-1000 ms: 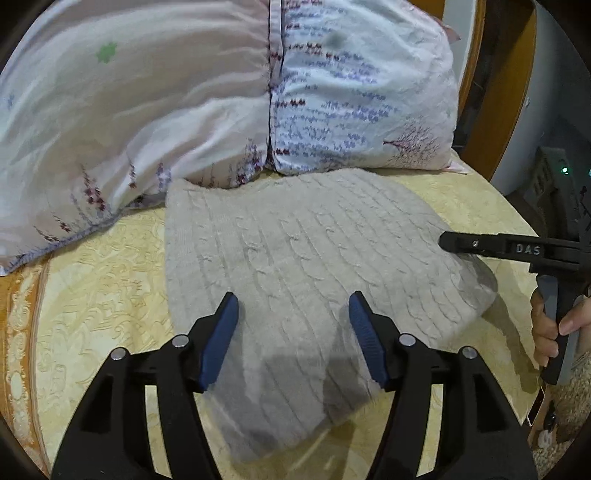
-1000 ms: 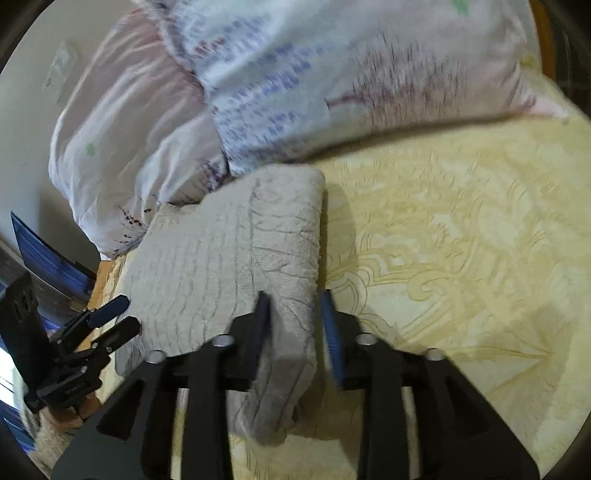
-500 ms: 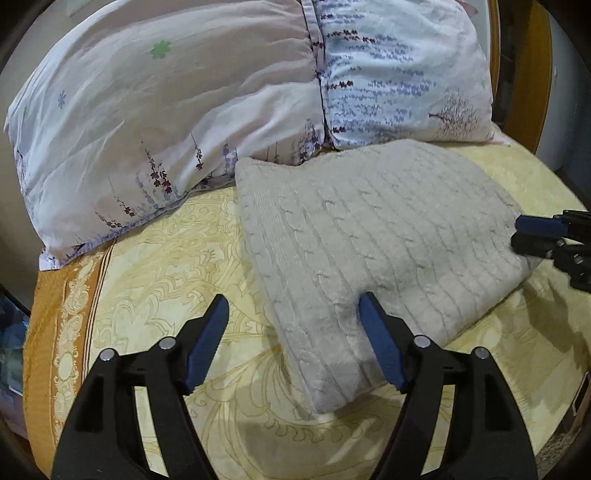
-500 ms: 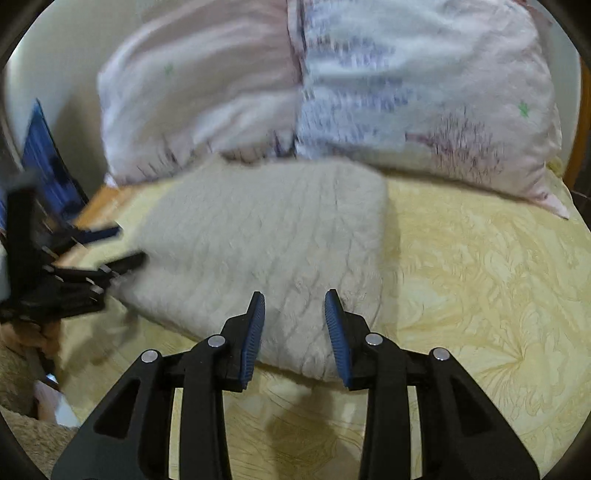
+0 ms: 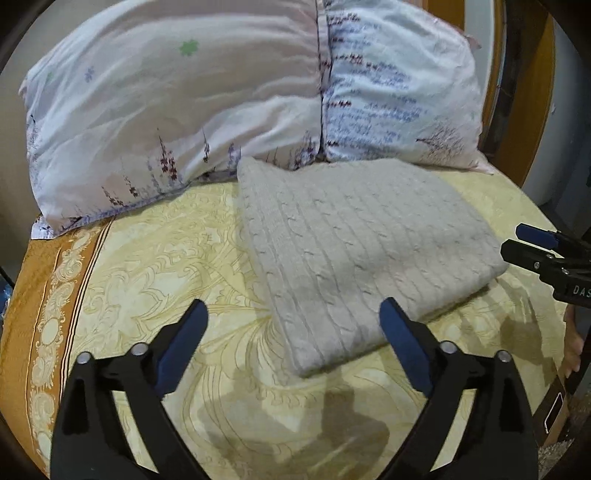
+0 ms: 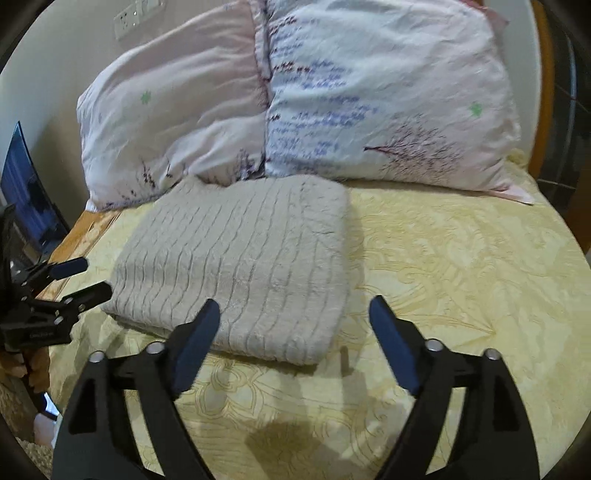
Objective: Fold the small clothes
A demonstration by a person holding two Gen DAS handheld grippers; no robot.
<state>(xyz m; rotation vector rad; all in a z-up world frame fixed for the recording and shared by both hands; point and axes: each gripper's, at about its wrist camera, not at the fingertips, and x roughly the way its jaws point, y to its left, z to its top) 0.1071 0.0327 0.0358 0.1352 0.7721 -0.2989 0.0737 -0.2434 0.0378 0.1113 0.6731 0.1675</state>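
Left claw (image 5: 291, 332) wide, empty, near sweater (image 5: 354, 254) corner. Right claw (image 6: 293, 326) wide, empty too. Sweater folded flat on bed (image 6: 461, 266), touching pillows (image 6: 295, 99) behind. Risk: snagging top layer, undoing fold.

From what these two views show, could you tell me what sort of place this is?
Most likely a bedroom. The folded grey knit sweater lies on a bed with a yellow patterned bedspread, two floral pillows are propped at its head, and a wall socket plate sits above them.
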